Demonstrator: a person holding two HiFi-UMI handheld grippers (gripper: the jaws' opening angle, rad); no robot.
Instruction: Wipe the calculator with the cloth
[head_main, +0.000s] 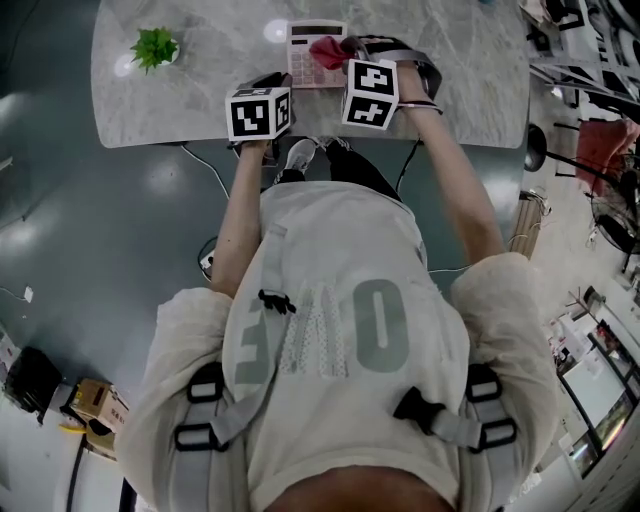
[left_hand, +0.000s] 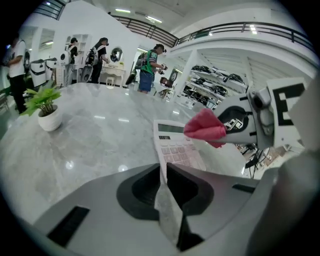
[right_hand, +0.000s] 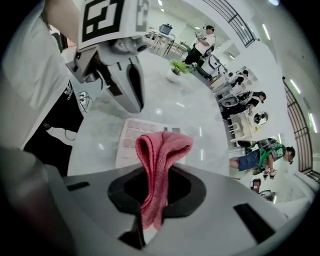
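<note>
Left of the calculator (head_main: 316, 55): white pot (left_hand: 50, 120) holding a green plant (left_hand: 42, 97). Clamps calculator's edge in left gripper (left_hand: 164, 170), bunched red cloth (right_hand: 162, 145) in right gripper (right_hand: 156, 175). Bystanders (left_hand: 148, 70) only in gripper views.

**Clearance around the calculator**

The table (head_main: 200, 110) offers open surface between the potted plant (head_main: 155, 47) at far left and the calculator (head_main: 305, 65), and again to the calculator's right. The left gripper (head_main: 272, 82) blocks its near-left edge. The right gripper (head_main: 345, 48) with the cloth (head_main: 326, 50) occupies the space above it.
</note>
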